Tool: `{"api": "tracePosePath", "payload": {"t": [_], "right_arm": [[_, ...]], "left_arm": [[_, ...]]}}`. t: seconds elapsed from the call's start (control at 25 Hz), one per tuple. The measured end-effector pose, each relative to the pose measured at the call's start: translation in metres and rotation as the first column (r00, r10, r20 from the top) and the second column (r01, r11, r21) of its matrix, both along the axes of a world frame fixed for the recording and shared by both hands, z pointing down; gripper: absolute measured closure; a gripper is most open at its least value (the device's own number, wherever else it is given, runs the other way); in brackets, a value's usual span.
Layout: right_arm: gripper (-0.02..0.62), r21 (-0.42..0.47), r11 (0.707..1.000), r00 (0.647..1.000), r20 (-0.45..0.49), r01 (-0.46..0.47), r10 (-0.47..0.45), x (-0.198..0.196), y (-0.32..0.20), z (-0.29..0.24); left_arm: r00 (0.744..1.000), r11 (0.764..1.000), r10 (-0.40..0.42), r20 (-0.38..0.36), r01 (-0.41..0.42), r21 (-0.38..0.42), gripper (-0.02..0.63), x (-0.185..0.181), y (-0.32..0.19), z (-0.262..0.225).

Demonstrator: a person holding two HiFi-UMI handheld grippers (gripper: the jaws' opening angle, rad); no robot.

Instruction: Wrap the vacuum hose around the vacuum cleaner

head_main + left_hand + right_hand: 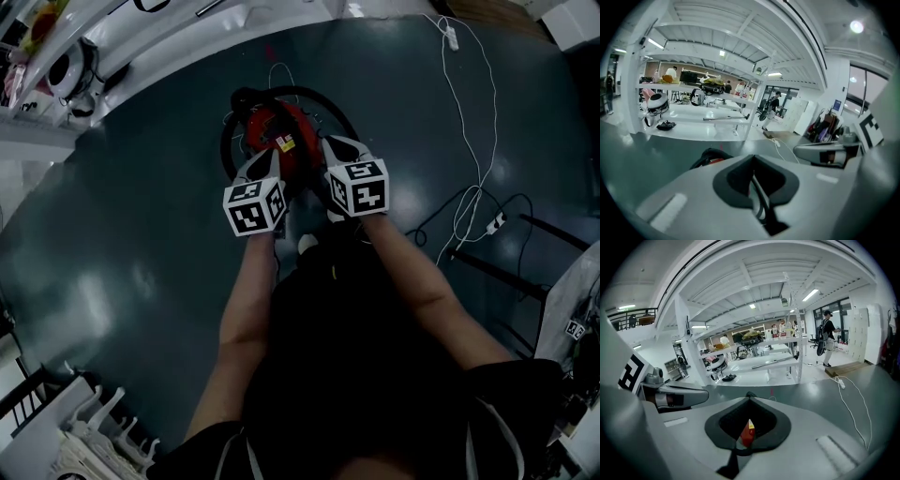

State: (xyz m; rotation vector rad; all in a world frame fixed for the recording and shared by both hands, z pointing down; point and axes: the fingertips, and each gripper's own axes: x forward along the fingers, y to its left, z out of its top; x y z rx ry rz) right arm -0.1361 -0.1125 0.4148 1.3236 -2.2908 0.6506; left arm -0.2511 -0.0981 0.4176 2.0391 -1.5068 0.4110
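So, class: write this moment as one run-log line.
left gripper: shut, empty | right gripper: shut, empty | hose: looped round vacuum

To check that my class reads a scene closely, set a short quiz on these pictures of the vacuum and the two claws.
1. True or false: the left claw and the right claw are both shut.
2. What colour is the body of the vacuum? A red, B blue, C green.
3. Fill in: in the head view, the white cable lies to the vacuum's ____.
Key: 1 true; 2 A; 3 right.
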Motion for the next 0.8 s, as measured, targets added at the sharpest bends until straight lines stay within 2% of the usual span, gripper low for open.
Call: {"api": "tracePosePath", "payload": {"t": [0.24,0.4,0.52,0.8], "right_arm": [[0.601,0.022,1.0,1.0,0.009,0.006,-0.006,-0.007,0.004,-0.016],[0.601,0.005,1.0,0.999,0.038,0.013,-0.013,-0.007,0.008,-0.017],[0.601,-0.012,1.0,0.998,0.062,0.0,0.001,0.001,0.005,-0.015],[0.601,-0.021,1.0,0.999,0.034,0.022,-0.022,0.013,0.003,-0.005]], "left_arm": [[0.997,0.998,0.055,0.047,-0.055,-0.012,0.597,-0.004,0.007,-0.007],[0.997,0.997,0.063,0.053,-0.061,-0.044,0.597,-0.01,0.009,-0.005],[0.997,0.997,0.054,0.055,-0.051,-0.058,0.597,-0.014,0.007,-0.002],[0.999,0.996,0.028,0.037,-0.025,-0.083,0.597,-0.01,-0.001,0.014]]}}
